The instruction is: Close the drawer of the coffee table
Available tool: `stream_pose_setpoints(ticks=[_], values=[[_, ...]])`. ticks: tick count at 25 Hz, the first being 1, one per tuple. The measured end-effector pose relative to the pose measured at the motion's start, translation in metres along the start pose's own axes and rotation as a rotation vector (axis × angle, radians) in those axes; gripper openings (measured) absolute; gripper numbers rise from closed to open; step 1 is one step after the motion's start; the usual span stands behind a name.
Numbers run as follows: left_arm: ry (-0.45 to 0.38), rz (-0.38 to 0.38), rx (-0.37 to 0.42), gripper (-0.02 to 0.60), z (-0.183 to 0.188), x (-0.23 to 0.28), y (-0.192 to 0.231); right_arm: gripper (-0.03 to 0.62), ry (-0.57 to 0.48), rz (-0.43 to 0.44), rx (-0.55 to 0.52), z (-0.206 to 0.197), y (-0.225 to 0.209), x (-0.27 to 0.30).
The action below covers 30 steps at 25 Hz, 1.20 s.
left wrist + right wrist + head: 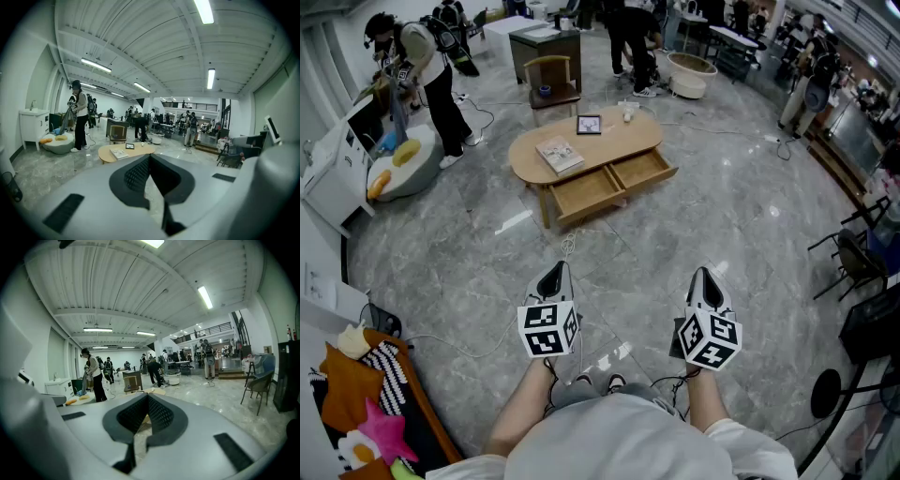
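Note:
An oval wooden coffee table [530, 155] stands on the grey marble floor ahead of me. Its two drawers are pulled out toward me: the left drawer [584, 193] and the right drawer [643, 171], both looking empty. A book [559, 155] and a small framed picture [589, 124] lie on the tabletop. My left gripper [553, 272] and right gripper [703, 277] are held low, well short of the table, both shut with nothing between the jaws. The table [108, 153] is small and distant in the left gripper view; the right gripper view shows only its edge [158, 392] past the jaws.
A cable [572, 246] trails on the floor between me and the table. A wooden chair [551, 80] and a grey cabinet [544, 42] stand behind the table. A person [422, 70] works at the left. Black chairs [853, 262] stand at the right; soft toys [366, 403] lie lower left.

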<state>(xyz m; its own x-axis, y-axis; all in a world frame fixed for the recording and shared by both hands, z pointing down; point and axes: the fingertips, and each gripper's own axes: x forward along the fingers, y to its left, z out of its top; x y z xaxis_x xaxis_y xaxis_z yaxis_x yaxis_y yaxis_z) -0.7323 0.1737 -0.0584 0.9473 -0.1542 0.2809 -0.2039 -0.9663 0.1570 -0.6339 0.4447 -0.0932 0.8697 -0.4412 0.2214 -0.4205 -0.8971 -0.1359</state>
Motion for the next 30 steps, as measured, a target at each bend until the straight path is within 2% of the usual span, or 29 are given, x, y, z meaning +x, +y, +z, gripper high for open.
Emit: stream_pose_setpoints(ticks=[5,10,16,19,23,28,30], values=[[0.000,0.002,0.001,-0.005,-0.001,-0.003,0.000,0.000,-0.007,-0.001,0.012,-0.001,0.001,-0.003],[-0.008,-0.006,-0.007,-0.005,0.000,-0.003,0.001,0.000,-0.036,0.006,0.105,-0.004,-0.001,-0.005],[-0.031,-0.020,-0.008,-0.002,0.010,-0.003,-0.001,0.002,-0.054,-0.008,0.090,0.004,-0.002,-0.006],[-0.031,-0.050,-0.005,0.008,0.010,0.000,-0.007,0.032,-0.056,-0.003,0.077,0.005,-0.003,-0.006],[-0.036,-0.065,-0.009,0.094,0.011,0.001,-0.013,0.080,-0.059,-0.004,0.051,0.006,-0.004,-0.006],[-0.042,-0.079,0.029,0.224,0.015,0.006,-0.021,0.140,-0.066,-0.004,0.040,0.006,-0.010,-0.003],[-0.035,-0.088,0.041,0.244,0.013,0.008,-0.024,0.163,-0.066,-0.006,0.035,0.005,-0.013,-0.002]])
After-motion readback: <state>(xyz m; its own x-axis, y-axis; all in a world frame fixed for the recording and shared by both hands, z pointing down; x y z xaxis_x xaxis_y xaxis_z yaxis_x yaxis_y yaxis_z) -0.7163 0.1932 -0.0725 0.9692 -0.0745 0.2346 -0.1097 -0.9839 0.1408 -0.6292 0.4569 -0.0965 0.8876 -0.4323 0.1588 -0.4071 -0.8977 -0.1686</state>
